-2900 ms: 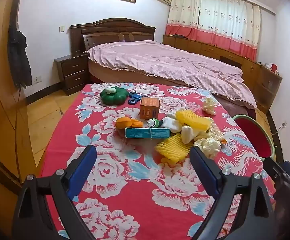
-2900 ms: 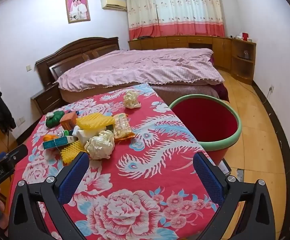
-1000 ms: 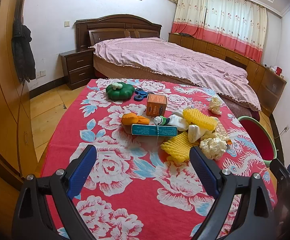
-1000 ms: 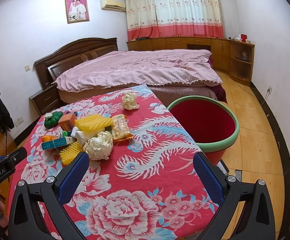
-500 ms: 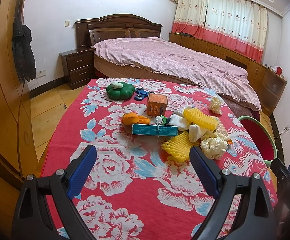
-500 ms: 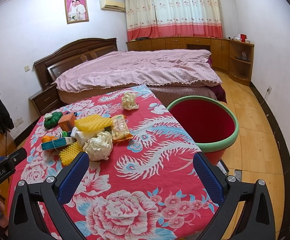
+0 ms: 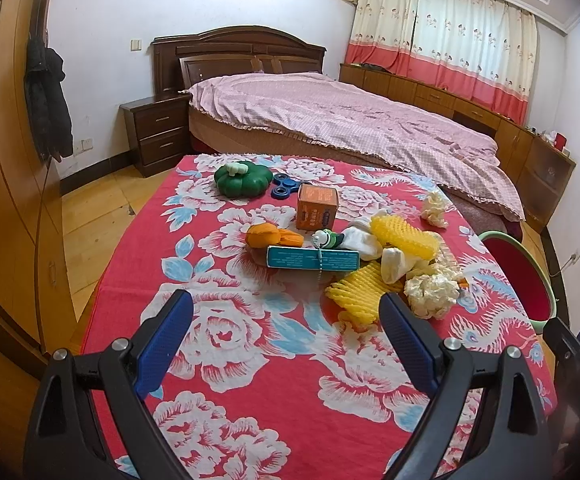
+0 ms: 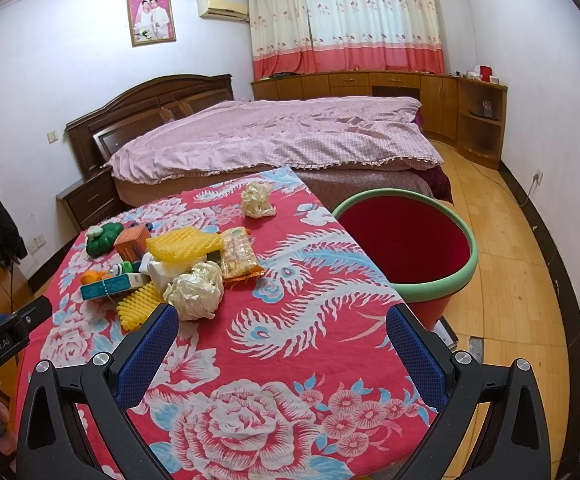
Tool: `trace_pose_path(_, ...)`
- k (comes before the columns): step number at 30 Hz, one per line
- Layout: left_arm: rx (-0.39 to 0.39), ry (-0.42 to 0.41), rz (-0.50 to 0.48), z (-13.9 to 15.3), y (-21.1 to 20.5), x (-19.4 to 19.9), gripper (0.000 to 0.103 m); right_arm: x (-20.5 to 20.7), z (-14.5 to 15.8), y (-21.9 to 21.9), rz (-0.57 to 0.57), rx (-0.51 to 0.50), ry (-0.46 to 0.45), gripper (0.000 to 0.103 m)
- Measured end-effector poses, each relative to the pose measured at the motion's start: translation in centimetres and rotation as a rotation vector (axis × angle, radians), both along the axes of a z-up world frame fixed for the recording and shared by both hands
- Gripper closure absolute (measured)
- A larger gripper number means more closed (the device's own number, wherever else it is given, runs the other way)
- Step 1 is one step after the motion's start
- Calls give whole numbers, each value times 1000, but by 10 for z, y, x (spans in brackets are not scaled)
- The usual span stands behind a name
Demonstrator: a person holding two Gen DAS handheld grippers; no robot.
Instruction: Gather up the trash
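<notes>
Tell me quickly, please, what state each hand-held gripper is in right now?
Left hand-held gripper: open, holding nothing.
Right hand-held gripper: open, holding nothing.

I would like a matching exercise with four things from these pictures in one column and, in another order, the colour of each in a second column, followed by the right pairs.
Things:
1. pumpkin-shaped toy
2. flat long box
3. small cube box
4. inside of the bucket

Colours:
A. orange
B. red
C. green
D. teal

Right pairs: 1-C, 2-D, 3-A, 4-B
</notes>
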State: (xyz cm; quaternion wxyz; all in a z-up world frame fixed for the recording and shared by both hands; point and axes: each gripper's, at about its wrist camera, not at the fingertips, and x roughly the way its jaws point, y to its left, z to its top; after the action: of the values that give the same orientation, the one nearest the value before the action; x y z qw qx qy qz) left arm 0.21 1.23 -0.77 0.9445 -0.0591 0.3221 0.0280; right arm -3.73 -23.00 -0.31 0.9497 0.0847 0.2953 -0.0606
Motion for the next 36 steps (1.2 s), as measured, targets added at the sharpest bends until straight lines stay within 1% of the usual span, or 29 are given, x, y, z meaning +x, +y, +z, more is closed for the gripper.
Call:
trace_pose_path(5, -1, 13, 10, -5, 5, 1, 9, 5, -4, 1, -3, 4, 13, 0)
trace_pose_path(12, -2, 37, 33, -4, 10, 14, 9, 14, -6, 1, 8, 13, 33, 0)
trace_pose_path(19, -12, 60, 46, -1, 22, 34, 9, 33, -3, 0, 36, 24, 43, 0)
trace_pose_path(27, -12, 89, 29, 2, 24, 73, 9, 66, -1, -4, 62, 22, 73, 0)
trace_pose_path(31, -23, 106, 11, 0, 21, 95, 9, 89, -1, -5, 81, 35, 97, 0)
trace_pose_path(36, -11, 122, -12, -2, 14, 128, 9, 118, 2, -4, 89, 28, 106, 0)
